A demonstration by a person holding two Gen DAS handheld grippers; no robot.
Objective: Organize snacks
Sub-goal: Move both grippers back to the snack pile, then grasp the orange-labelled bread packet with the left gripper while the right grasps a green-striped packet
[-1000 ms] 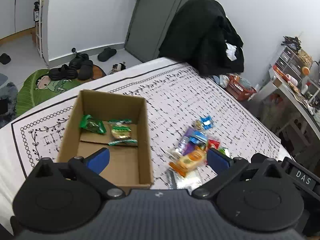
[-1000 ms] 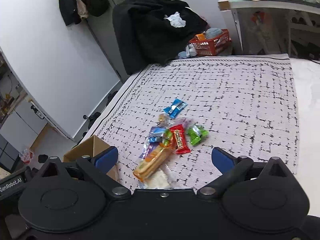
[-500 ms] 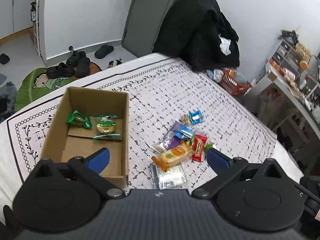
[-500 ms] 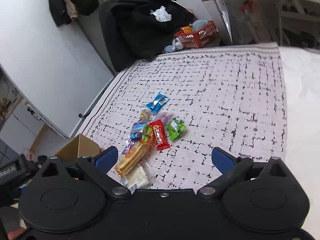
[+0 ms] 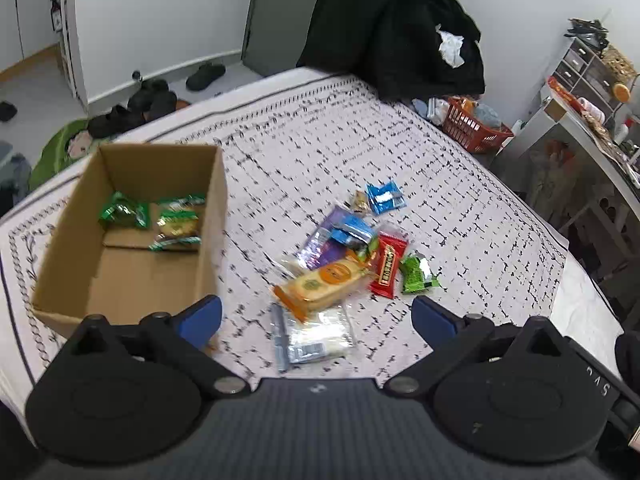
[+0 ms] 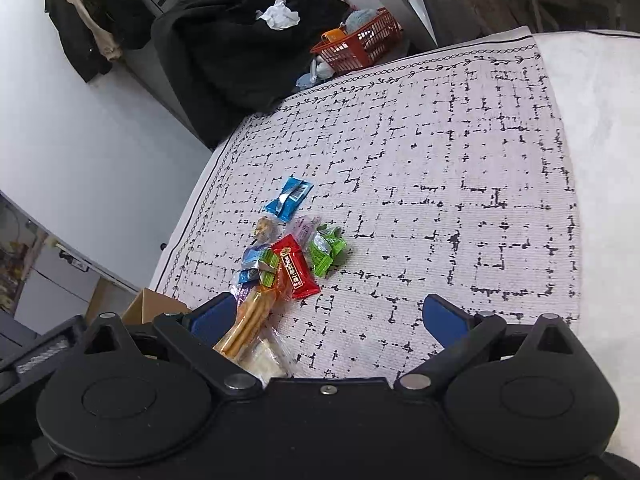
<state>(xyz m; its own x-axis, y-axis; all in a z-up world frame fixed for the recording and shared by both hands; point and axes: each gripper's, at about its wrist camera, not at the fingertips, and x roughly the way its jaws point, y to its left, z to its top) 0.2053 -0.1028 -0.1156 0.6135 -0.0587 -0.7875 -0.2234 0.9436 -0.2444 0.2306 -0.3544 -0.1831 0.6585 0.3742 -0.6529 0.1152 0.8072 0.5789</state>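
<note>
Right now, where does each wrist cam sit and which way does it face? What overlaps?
Left wrist: on the left hand-held gripper, angled down at the open brown cardboard box and the snack pile; open blue-padded fingers show.
Right wrist: on the right hand-held gripper, facing across the patterned white cloth; open fingers show.
Shared: red snack packet, red plastic basket.

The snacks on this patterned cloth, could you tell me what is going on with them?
A person holding two grippers is sorting snacks into a cardboard box. Green packets already lie inside; the snack pile sits on the cloth beside it. The left gripper and right gripper hover open, holding nothing.
</note>
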